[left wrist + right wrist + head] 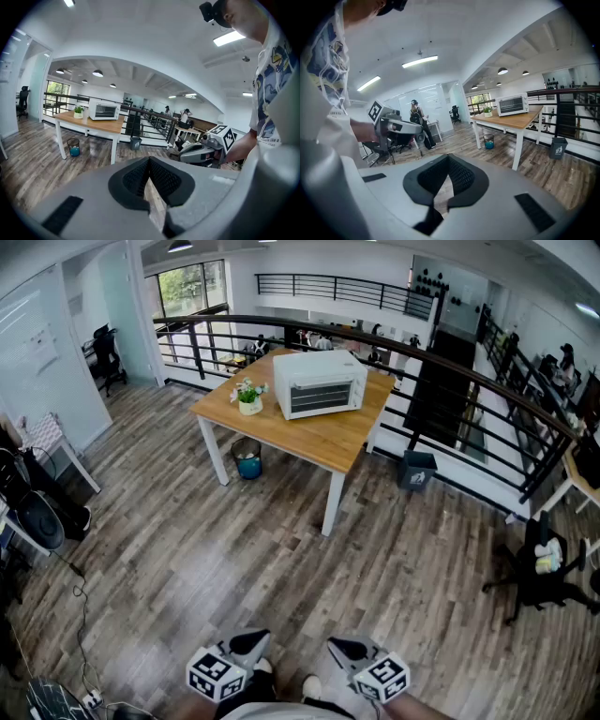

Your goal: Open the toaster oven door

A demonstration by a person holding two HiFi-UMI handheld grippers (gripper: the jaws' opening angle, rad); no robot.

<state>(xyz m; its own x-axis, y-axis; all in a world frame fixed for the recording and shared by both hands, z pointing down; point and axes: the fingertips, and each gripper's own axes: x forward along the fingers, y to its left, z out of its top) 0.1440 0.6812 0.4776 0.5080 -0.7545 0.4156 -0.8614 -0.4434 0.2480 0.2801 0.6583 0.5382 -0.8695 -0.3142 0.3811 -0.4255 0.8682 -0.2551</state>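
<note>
The white toaster oven (320, 383) stands on a wooden table (323, 442) far across the room, its glass door closed. The oven (104, 111) looks small and distant in the left gripper view, and so does the oven (513, 104) in the right gripper view. My left gripper (248, 645) and right gripper (349, 649) hang close to my body at the bottom of the head view, far from the table. The left gripper (150, 160) has its jaws together with nothing between them. The right gripper (448, 158) is likewise shut and empty.
A potted plant (249, 397) sits on the table left of the oven. A small bin (247, 458) stands under the table and a grey bin (416, 469) by the black railing (469, 381). An office chair (539, 568) is at right. Cables (80, 606) lie at left.
</note>
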